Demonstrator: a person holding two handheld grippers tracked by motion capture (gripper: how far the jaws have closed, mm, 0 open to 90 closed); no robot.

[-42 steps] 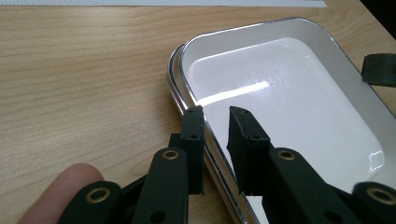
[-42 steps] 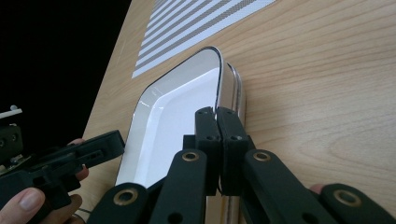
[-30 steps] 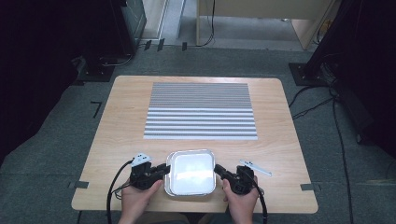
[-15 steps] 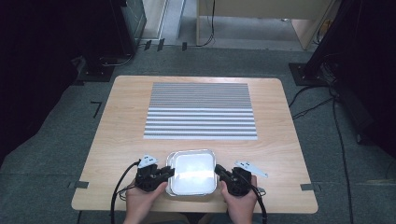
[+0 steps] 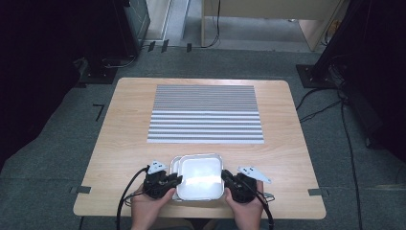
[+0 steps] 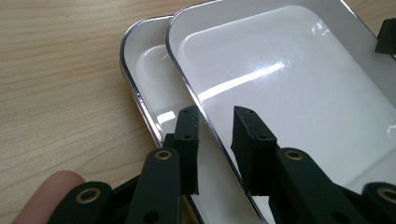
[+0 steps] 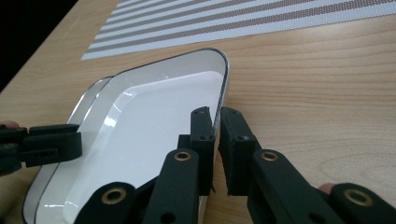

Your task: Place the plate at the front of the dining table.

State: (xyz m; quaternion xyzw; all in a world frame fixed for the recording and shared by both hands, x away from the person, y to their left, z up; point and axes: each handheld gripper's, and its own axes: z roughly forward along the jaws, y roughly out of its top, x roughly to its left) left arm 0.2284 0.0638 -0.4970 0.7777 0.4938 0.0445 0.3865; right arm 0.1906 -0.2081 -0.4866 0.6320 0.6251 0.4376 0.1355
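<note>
**Two stacked trays, a claw at each side**

A white tray with a shiny metal rim [image 5: 200,175] sat at the near edge of the wooden surface [image 5: 124,139], between the person's two hands. It rested on top of a second, matching tray [image 6: 147,70], shifted a little so that the lower one's rim peeked out along the left side and the far left corner.

The left claw [image 6: 215,140] straddled the left rim of the upper tray: one jaw stood outside the rim, over the lower tray, and the other stood over the white inside. A clear gap remained on both sides of the rim, so this claw was released and gripped nothing. A fingertip [image 6: 49,193] showed beside it at the lower left of the left gripper view.

The right claw [image 7: 215,140] sat on the right rim of the upper tray, one jaw inside and one outside, drawn in close. The gap between them was narrow and the rim ran through it, but whether they pressed the metal could not be told.

In the high view the left hand [image 5: 146,208] and right hand [image 5: 246,211] came in from the bottom edge. Beyond the trays, toward the middle and far part of the surface, lay a grey and white striped mat [image 5: 206,114], well apart from them. Grey carpet floor [image 5: 57,158] surrounded the surface.
</note>
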